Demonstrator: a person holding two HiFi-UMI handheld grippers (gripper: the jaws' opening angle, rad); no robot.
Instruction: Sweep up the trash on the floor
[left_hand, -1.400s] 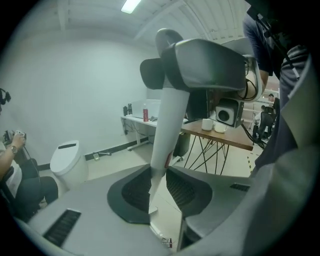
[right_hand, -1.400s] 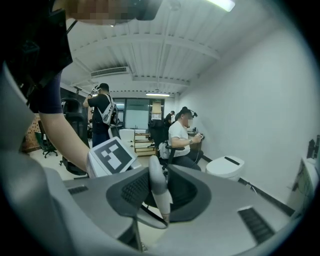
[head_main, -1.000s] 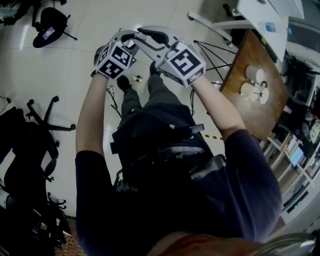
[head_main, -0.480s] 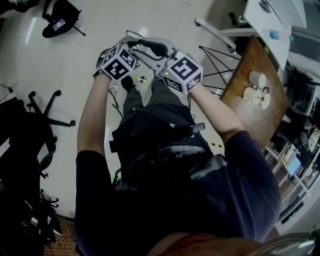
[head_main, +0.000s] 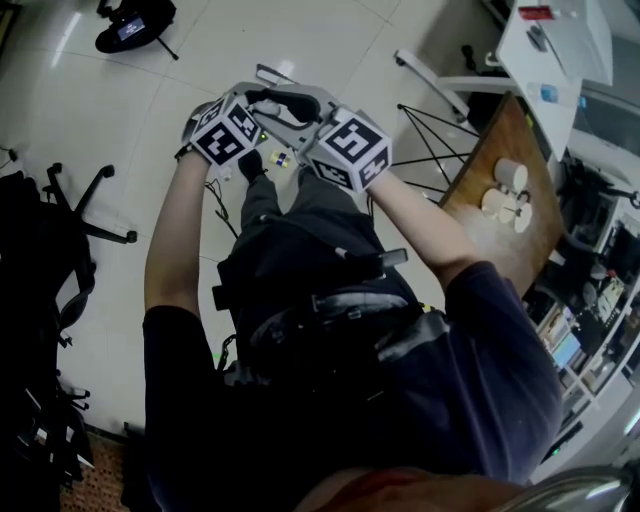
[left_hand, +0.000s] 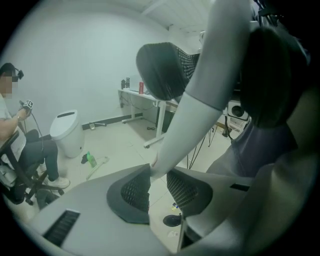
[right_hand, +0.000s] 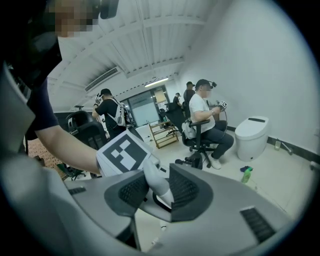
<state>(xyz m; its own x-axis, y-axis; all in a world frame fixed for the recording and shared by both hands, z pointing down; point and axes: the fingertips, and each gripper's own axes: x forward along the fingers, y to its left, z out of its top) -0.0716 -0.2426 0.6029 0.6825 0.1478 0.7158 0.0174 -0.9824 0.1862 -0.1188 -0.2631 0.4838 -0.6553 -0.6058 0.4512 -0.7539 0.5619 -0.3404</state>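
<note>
The trash (head_main: 282, 158), seemingly a small bottle, lies on the pale tiled floor (head_main: 130, 110) just beside a shoe (head_main: 248, 165), its long axis across the head view. A wooden table (head_main: 500, 230) stands right. Left gripper (left_hand: 159, 187) and right gripper (right_hand: 157, 190) cross above the trash, each with jaws apart around the other's finger. The right's have just been opening.

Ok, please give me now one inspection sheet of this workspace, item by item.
surface: white tiled floor, glossy.
job's things: small trash piece beside the shoe; green bottle on the floor near the white bin; no broom in either claw.
clutter: chair base; wooden table.
grippers: left claw and right claw interlock, each with the other's finger between its jaws; whether they press cannot be told; right jaws have just been opening.
cables: thin dark cable by the person's leg.
surroundings: seated person, others standing behind.
</note>
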